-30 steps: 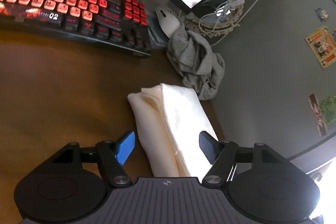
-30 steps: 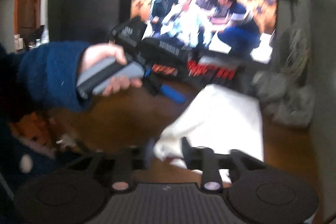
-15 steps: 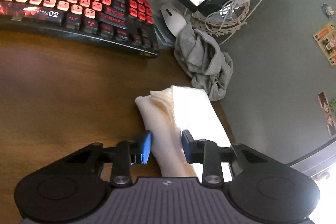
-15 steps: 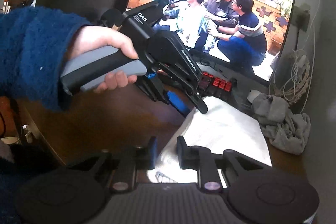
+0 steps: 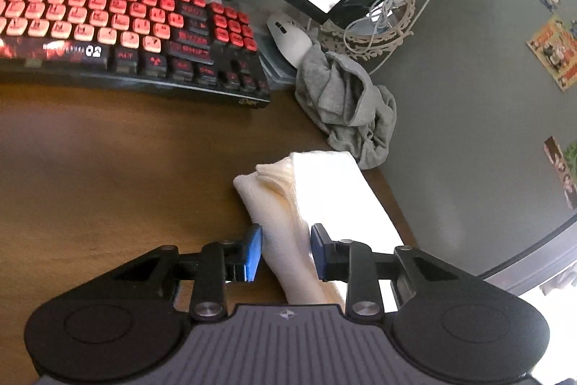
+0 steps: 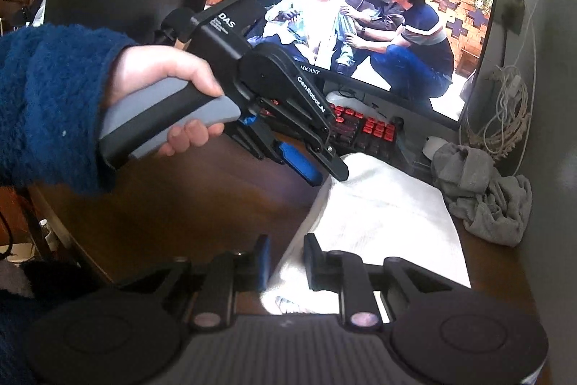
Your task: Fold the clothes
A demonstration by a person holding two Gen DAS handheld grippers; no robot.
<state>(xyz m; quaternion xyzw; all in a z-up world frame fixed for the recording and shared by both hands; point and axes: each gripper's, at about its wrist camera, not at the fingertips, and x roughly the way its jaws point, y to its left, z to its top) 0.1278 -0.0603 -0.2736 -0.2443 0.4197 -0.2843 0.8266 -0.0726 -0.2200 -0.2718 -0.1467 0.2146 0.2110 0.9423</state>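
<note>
Mid-fold on a wooden desk [image 5: 108, 168]: both grippers pinch the near edge of a cream cloth [image 5: 324, 190] lying in front of the red-lit keyboard [image 5: 108, 24]. The left gripper [image 5: 285, 253] and right gripper [image 6: 286, 264] each clamp thick, layered, soft fabric; next likely comes lifting that edge over evenly.

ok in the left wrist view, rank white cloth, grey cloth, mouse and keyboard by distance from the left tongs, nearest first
1. white cloth, between the left tongs
2. grey cloth, ahead, right
3. mouse, just behind the grey cloth

The keyboard, ahead-left, is too close to call against the grey cloth.
</note>
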